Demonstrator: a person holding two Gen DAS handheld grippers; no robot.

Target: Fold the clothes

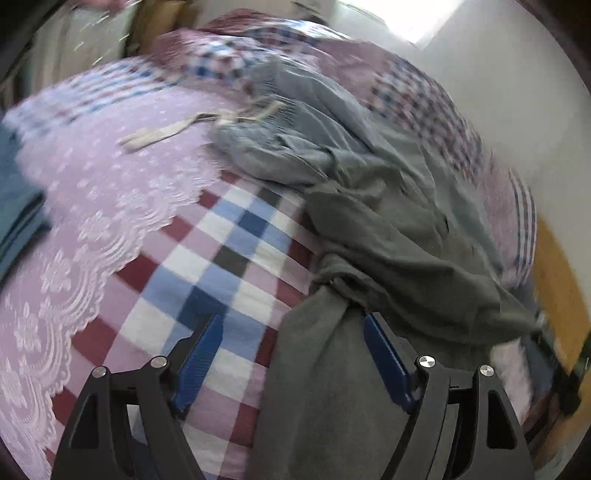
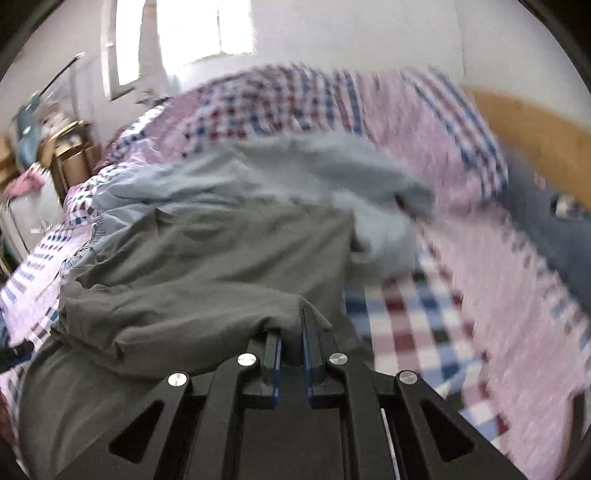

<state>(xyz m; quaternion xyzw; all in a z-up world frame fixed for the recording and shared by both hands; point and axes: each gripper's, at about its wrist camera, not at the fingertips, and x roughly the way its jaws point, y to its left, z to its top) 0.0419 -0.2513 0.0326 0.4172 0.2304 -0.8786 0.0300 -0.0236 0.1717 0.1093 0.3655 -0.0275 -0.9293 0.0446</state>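
Note:
A dark grey garment lies crumpled on the checked bedspread, and part of it drapes down between my left gripper's blue fingers, which stand wide open around it. Behind it lies a lighter blue-grey garment with a pale drawstring. In the right wrist view the same grey garment spreads in front, and my right gripper is shut on a fold of it. The blue-grey garment lies beyond, blurred.
A folded blue cloth rests at the left on a pink lace cover. A white wall and a wooden bed frame bound the bed on the right. Cluttered furniture stands at far left under a bright window.

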